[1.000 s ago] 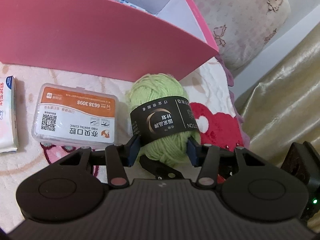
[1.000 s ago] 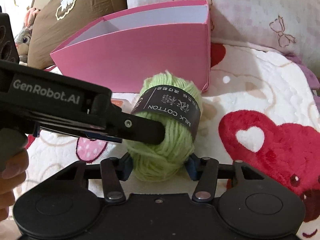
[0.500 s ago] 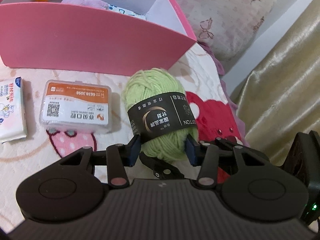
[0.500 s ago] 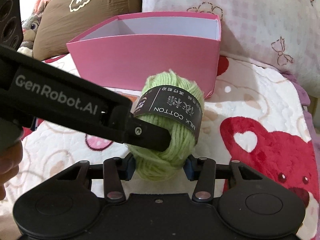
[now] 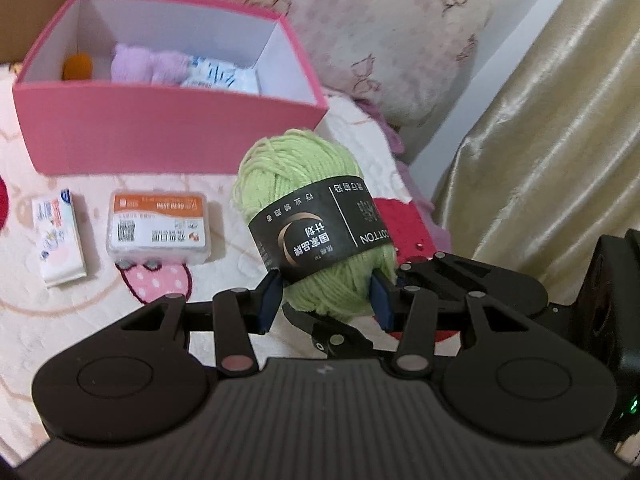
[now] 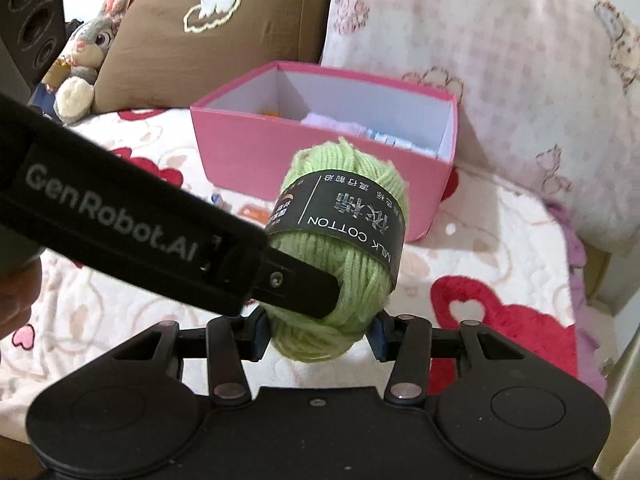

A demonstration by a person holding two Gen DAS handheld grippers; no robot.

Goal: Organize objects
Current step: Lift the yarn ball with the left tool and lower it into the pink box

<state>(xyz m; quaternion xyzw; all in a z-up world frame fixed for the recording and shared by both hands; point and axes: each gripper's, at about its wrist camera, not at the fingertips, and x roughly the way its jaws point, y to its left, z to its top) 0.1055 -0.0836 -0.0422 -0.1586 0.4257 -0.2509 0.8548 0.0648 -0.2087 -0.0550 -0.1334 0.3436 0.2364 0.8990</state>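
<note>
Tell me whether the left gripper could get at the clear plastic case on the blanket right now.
Probably not as things stand. The left gripper is closed on the green yarn ball, as is the right gripper, so its jaws are full. The plastic case itself lies uncovered beside the pink box.

Green yarn ball (image 6: 340,264) clamped by two grippers above a patterned blanket (image 6: 492,240).

The right gripper (image 6: 318,334) pinches the ball's lower end between its blue pads, while the left gripper (image 6: 296,284) crosses in from the left, one black finger pressed against the yarn's side. Behind stands an open pink box (image 6: 320,152) with a few items inside; a brown cushion (image 6: 208,32) and a plush rabbit (image 6: 86,60) lie beyond.
</note>
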